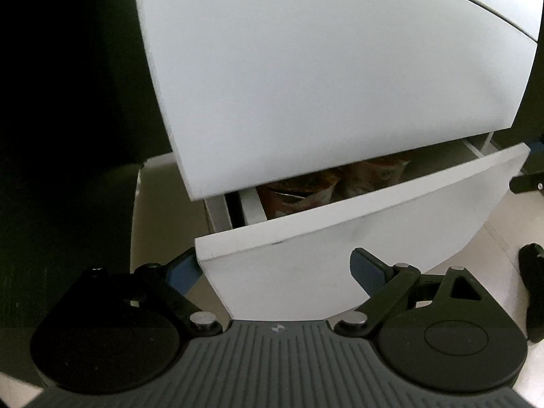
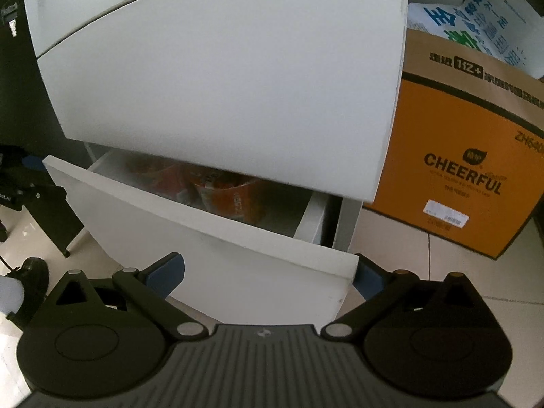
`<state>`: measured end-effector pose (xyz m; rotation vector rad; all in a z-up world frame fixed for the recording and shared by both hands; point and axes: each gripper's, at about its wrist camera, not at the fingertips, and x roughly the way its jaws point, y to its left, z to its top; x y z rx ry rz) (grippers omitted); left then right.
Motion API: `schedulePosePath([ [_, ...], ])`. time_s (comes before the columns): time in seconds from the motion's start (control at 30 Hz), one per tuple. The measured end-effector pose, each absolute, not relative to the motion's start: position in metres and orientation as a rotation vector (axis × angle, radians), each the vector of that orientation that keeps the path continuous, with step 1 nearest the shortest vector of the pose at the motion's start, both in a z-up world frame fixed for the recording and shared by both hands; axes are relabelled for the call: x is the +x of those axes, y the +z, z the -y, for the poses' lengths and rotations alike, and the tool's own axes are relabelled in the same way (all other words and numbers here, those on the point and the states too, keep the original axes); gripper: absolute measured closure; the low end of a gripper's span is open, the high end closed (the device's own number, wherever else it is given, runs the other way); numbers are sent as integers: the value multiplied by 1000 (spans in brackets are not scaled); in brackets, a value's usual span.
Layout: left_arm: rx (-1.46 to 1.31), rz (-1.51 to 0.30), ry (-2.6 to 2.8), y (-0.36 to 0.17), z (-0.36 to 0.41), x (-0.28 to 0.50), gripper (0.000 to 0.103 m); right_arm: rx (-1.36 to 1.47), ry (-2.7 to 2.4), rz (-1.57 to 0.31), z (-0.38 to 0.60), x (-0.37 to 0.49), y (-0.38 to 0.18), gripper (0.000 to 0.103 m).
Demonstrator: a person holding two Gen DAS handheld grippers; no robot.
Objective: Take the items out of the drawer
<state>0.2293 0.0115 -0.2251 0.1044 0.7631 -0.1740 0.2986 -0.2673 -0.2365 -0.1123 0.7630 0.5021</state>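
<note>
A white cabinet has its bottom drawer (image 1: 357,204) pulled partly out; it also shows in the right wrist view (image 2: 190,224). Inside lie orange and brown snack packets (image 1: 306,190), also visible in the right wrist view (image 2: 231,197), partly hidden under the closed upper drawer front (image 1: 323,78). My left gripper (image 1: 275,272) is open and straddles the drawer front's left corner. My right gripper (image 2: 268,275) is open and straddles the drawer front's right corner. Neither holds anything.
An orange and brown cardboard box marked CHEERFUL (image 2: 465,170) stands on the tiled floor right of the cabinet, with a white printed box (image 2: 476,23) behind it. Dark furniture (image 1: 68,102) stands left of the cabinet. A black shoe (image 2: 32,272) is at lower left.
</note>
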Motion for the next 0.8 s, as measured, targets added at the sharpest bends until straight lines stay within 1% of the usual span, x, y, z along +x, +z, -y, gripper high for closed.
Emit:
schedulePosePath([
  [0.1,85,-777,-163,-226,-2,211,10,-106,495,-776,278,291,-228,0],
  [0.2,79,-790,-155,-226,7,196,10,-99,482,-786,275,258,-228,0],
  [0.27,71,-797,-150,-238,-15,161,10,-92,472,-794,278,248,-232,0],
  [0.33,61,-805,-142,-253,-16,141,10,-99,469,-801,273,239,-233,0],
  [0.47,55,-822,-130,-262,-18,105,10,-126,478,-816,255,222,-237,0],
  [0.53,59,-827,-125,-254,-27,113,10,-128,473,-824,253,216,-237,0],
  [0.7,29,-851,-95,-223,-73,171,9,-86,467,-846,257,209,-235,1],
  [0.77,29,-852,-89,-247,-77,169,9,-52,457,-848,259,209,-230,1],
  [0.8,30,-849,-88,-247,-76,167,9,-43,454,-844,260,208,-227,1],
])
